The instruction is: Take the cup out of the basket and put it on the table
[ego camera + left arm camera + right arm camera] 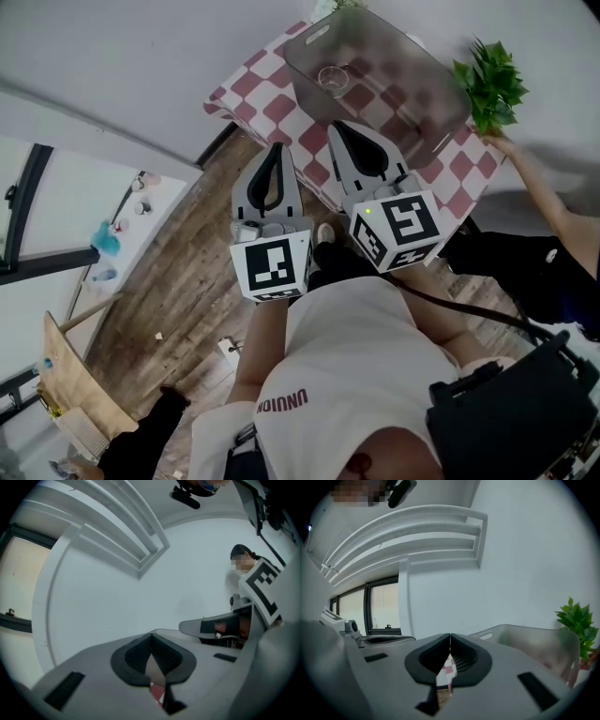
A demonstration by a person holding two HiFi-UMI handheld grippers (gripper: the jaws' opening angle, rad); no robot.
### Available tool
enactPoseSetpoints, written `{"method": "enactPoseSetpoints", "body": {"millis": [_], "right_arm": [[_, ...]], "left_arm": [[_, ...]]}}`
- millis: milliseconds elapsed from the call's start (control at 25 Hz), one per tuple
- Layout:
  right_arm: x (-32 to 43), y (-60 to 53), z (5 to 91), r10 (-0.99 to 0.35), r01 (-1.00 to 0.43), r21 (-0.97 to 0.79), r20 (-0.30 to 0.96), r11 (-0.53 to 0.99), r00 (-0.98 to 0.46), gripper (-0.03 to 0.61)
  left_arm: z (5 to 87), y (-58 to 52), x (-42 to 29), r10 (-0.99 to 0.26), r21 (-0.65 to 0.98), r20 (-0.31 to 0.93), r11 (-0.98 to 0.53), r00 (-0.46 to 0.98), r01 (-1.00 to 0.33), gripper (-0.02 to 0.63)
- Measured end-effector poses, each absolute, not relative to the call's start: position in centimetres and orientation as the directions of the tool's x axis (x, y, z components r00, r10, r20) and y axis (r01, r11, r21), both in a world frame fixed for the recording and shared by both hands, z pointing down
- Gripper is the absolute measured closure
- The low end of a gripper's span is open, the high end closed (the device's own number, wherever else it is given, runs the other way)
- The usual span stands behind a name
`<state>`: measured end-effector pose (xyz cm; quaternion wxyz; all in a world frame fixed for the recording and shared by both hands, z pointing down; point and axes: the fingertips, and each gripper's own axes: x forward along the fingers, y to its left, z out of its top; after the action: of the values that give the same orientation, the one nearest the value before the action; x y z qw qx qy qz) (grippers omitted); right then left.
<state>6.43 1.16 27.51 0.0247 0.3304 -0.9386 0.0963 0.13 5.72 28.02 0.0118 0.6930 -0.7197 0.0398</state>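
Right gripper: jaws pressed tip to tip, nothing between them, tips at the near wall of the basket. Left gripper: likewise closed and empty, held beside the right one, over the wood floor just short of the table edge. Cup: small, clear glass, upright, round rim visible from above. It sits inside the translucent grey basket, toward its left end, on the red-and-white checked cloth. Cup lies beyond the right gripper's tips, apart from them, with the basket wall between; farther from the left gripper.
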Motion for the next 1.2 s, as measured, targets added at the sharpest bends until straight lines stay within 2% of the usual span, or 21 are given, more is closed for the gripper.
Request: {"method": "enactPoseSetpoints", "body": {"millis": [520,760,1200], "right_arm": [[6.4,-3.2,25.4,-0.580,-0.579,-0.204,0.064,0.789,-0.812,0.560],[5.8,-7.2,24.1,-0.604,-0.602,-0.205,0.057,0.772,-0.795,0.560],[5.2,-15.1,26.4,-0.673,-0.690,-0.212,0.156,0.692,-0.723,0.560]], "left_arm": [[27.5,1.4,-0.5,-0.997,-0.048,0.068,0.037,-0.040,-0.998,0.601],[26.9,-1.6,-2.6,-0.998,-0.034,0.055,0.022,-0.024,-0.999,0.601],[28.0,-8.0,-5.1,-0.994,-0.028,0.085,-0.078,0.075,-0.997,0.601]]}}
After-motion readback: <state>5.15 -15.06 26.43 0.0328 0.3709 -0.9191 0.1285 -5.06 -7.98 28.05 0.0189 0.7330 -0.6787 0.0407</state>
